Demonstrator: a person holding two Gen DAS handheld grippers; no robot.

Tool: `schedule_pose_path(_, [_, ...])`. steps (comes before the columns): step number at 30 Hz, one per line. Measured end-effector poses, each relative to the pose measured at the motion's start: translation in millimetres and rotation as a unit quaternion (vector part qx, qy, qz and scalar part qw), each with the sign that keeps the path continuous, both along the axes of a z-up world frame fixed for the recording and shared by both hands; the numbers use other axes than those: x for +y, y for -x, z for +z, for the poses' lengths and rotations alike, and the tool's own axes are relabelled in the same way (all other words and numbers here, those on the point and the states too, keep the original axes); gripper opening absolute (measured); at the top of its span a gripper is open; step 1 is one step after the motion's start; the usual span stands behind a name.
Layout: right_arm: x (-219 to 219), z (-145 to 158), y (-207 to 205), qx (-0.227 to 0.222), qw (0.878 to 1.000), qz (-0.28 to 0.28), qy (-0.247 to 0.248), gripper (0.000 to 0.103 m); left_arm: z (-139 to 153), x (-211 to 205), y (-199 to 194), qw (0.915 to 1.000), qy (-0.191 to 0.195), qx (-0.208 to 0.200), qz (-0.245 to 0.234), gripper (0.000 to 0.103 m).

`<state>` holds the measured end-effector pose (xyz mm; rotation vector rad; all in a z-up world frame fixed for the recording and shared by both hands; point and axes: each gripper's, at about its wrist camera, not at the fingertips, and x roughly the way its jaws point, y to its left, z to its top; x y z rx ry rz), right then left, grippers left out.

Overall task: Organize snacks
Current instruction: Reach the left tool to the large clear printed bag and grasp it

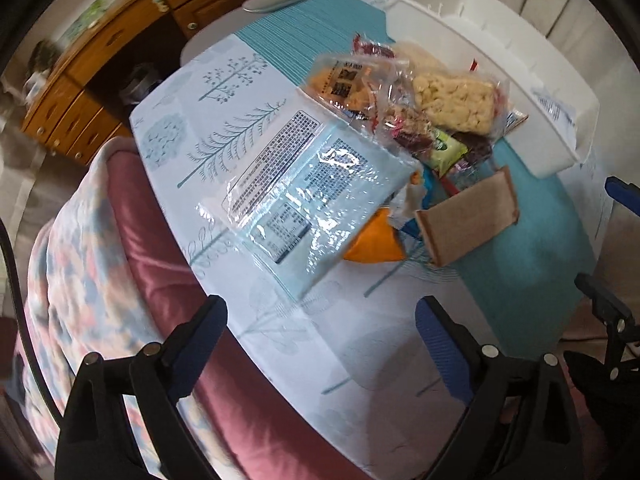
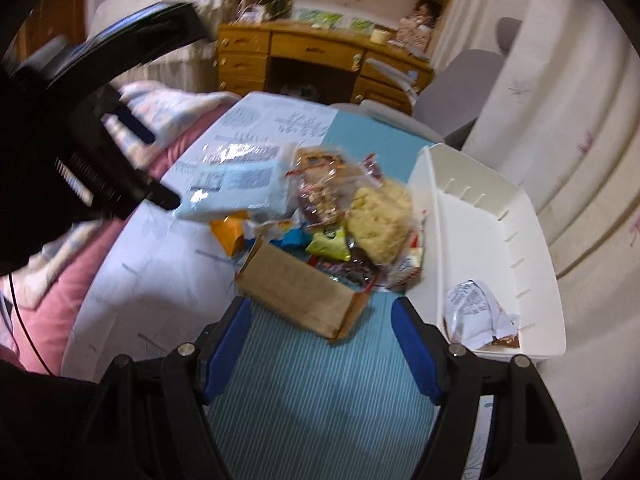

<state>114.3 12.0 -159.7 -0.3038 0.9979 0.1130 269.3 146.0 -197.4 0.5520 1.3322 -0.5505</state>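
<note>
Most of the table (image 1: 360, 344) under its tree-print cloth is taken up by one heap of snacks, with the white bin (image 2: 492, 216) standing just beside the heap on its far side. Only one silver wrapper (image 2: 476, 308) lies in the bin so far, so I judge the sorting barely begun. Biggest in the heap is the flat pale-blue packet (image 1: 320, 184), its glossy film catching the light; next the brown carton (image 2: 296, 284), tipped on its side nearest my right tool; then the bag of pale puffed pieces (image 1: 452, 100), and the small green pouch (image 2: 330, 244) wedged among the rest.

My left gripper (image 1: 320, 344) hangs over bare cloth, fingers spread wide and holding nothing. My right gripper (image 2: 320, 344) is likewise wide apart and empty, just short of the carton.

Risks as I see them: slick film could slide out of a pinch, and pulling a buried piece (the pouch, say) might drag its neighbours off the table edge.
</note>
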Motion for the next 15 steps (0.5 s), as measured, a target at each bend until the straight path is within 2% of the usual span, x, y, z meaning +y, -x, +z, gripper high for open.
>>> schedule_pose_path(3, [10.2,-9.6,-5.9,0.019,0.999,0.022,0.014,0.075,-7.7,-5.5,-10.8,0.9995,-0.017,-0.003,-0.025,0.095])
schedule_pose_path(6, [18.6,-23.1,-16.5,0.037,0.998,0.043,0.031,0.082,-16.9,-12.9,-21.1,0.9975,-0.040,-0.011,-0.057,0.095])
schedule_pose_path(15, [30.5,-59.6,-46.8,0.095,0.990,0.093,0.045,0.082,-52.3,-31.7,-49.8,0.9919,-0.073,0.015,-0.103,0.095])
